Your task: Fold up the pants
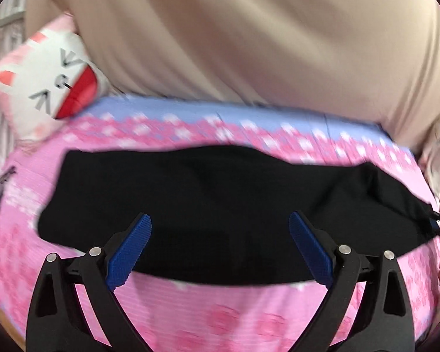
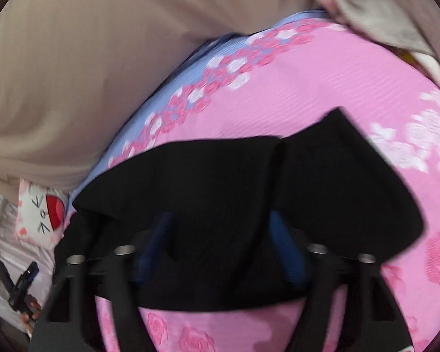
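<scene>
You're holding the L gripper point(image 1: 220, 246) w/ jaws spread wide over the near edge of the black pants point(image 1: 220, 202), gripping nothing. The pants are lying folded in a long band across the pink floral bedspread point(image 1: 208, 316), near its blue border. Your R gripper point(image 2: 223, 246) is sitting w/ jaws apart over dark cloth; can't tell if it's gripping. A cat pillow point(image 1: 44, 85) is resting at the bedspread's far-left corner.
</scene>
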The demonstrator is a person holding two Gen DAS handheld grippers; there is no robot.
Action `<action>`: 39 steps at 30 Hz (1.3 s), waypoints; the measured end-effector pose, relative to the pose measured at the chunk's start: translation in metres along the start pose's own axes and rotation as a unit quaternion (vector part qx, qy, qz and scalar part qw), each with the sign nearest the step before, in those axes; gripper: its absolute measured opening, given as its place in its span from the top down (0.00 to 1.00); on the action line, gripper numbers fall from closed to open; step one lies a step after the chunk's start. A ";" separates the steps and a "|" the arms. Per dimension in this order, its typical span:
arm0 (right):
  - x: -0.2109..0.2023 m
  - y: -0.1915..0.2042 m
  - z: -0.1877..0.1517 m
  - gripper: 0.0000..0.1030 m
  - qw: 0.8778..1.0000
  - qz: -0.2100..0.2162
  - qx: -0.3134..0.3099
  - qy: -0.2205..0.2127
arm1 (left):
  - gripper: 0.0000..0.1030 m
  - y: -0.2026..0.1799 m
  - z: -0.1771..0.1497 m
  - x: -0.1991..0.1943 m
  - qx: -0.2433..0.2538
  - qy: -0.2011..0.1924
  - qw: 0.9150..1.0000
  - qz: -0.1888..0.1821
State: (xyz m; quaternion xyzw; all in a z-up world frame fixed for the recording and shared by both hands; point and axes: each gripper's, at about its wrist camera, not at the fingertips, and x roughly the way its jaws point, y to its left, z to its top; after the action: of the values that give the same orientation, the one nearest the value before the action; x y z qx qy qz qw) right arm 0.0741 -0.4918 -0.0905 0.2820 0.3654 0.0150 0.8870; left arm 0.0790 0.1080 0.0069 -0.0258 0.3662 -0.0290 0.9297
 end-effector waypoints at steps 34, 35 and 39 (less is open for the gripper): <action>0.038 0.275 -0.136 0.41 0.965 0.023 -0.260 0.027 | 0.90 0.171 -0.029 0.049 -0.243 0.118 0.962 -0.052; 0.046 0.286 -0.139 0.41 0.962 0.029 -0.268 0.032 | 0.91 0.177 -0.030 0.046 -0.247 0.119 0.959 -0.068; 0.090 0.343 -0.154 0.41 0.938 0.034 -0.342 0.050 | 0.91 0.185 -0.027 0.035 -0.238 0.113 0.960 -0.095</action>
State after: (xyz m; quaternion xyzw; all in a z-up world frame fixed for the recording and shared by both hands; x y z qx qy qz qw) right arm 0.1000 -0.1075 -0.0613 -0.0271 0.3721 0.1829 0.9096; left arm 0.0924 0.2896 -0.0493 -0.2779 0.4612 -0.0318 0.8421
